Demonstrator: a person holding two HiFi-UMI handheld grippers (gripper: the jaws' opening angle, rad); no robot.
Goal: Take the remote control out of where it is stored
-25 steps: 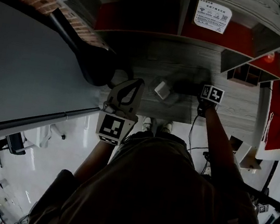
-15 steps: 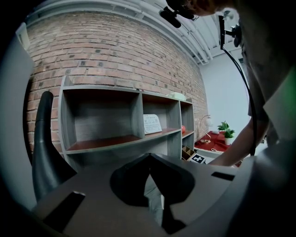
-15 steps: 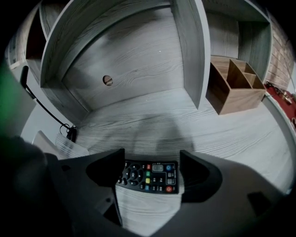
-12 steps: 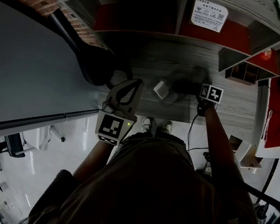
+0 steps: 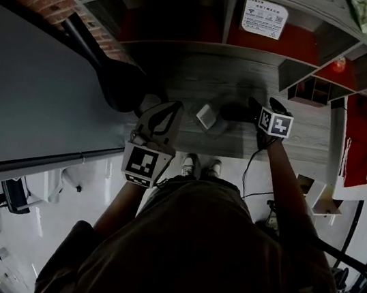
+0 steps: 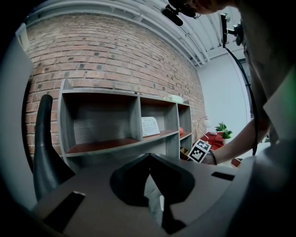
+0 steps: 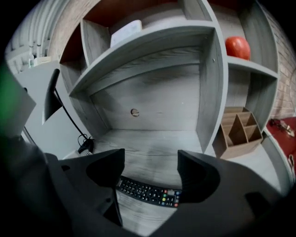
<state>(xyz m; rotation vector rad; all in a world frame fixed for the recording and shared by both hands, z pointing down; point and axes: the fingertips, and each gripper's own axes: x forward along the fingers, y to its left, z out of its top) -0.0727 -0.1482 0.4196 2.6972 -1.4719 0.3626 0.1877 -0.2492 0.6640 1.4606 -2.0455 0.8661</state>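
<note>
A black remote control with coloured buttons lies flat on the grey wooden desk, in the low alcove under the shelves. My right gripper is open, one jaw on each side of the remote and just above it. In the head view the right gripper reaches into the alcove, and the remote is only a dark blur there. My left gripper hovers at the desk's front left, shut and holding nothing. In its own view the left gripper points at the shelves.
A grey shelf unit stands over the desk, with a white printed card and a red ball. A wooden divider box sits to the right. A small white box is between the grippers. A black cable lies at the alcove's left.
The right gripper's marker cube has turned slightly and sits a bit lower. The left gripper stays about where it was. The head view has shifted a little.
</note>
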